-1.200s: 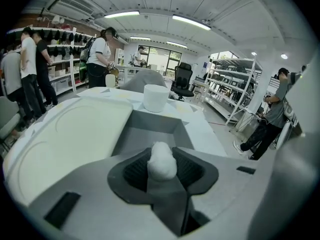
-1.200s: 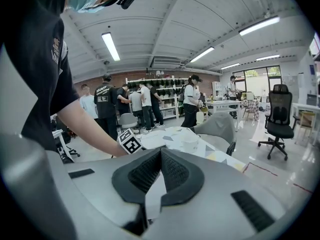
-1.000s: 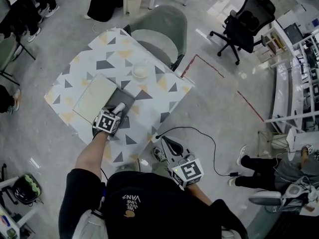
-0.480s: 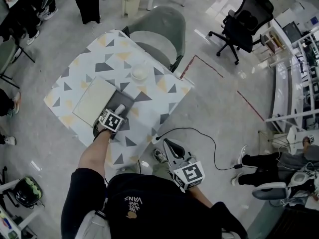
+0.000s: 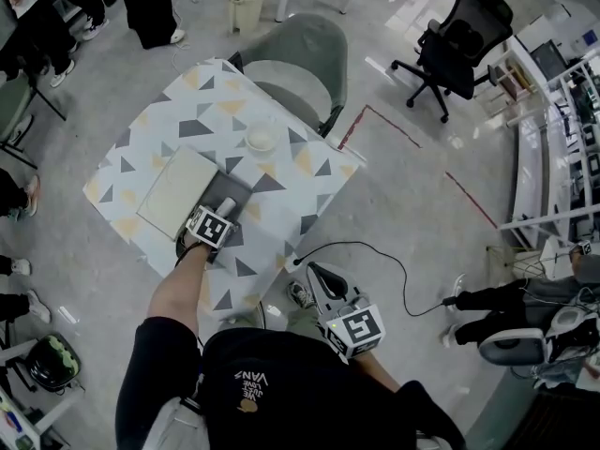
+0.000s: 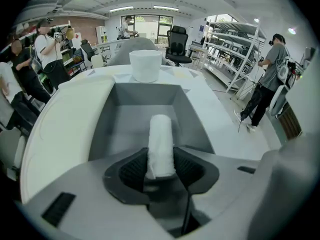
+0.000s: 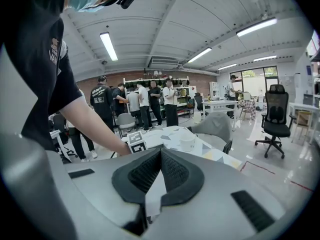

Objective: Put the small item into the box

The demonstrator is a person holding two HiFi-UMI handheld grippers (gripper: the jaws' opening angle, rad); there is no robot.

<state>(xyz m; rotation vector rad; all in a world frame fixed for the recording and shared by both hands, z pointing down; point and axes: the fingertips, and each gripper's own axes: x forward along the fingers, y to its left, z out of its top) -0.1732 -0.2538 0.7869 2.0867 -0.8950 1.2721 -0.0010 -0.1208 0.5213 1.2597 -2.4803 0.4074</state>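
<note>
A white rolled item (image 6: 161, 143) lies between the pads of my left gripper (image 6: 161, 160), and its far end reaches into the open grey box (image 6: 111, 118). The jaws are opening, though the pads still touch the roll on both sides. In the head view the left gripper (image 5: 223, 208) sits at the box's near edge (image 5: 242, 187) on the patterned table (image 5: 187, 101), with the roll (image 5: 226, 202) at its tip. My right gripper (image 5: 319, 276) hangs off the table near the person's body, its jaws (image 7: 161, 151) shut and empty.
A cream flat lid (image 5: 178, 192) lies just left of the box. A white cup (image 5: 262, 137) stands behind it. A green chair (image 5: 300, 59) is at the table's far side, with a black office chair (image 5: 464, 36) beyond. A cable (image 5: 394, 262) runs over the floor. People stand around.
The left gripper has barely moved and stays at the box with the roll. People in the background have walked.
</note>
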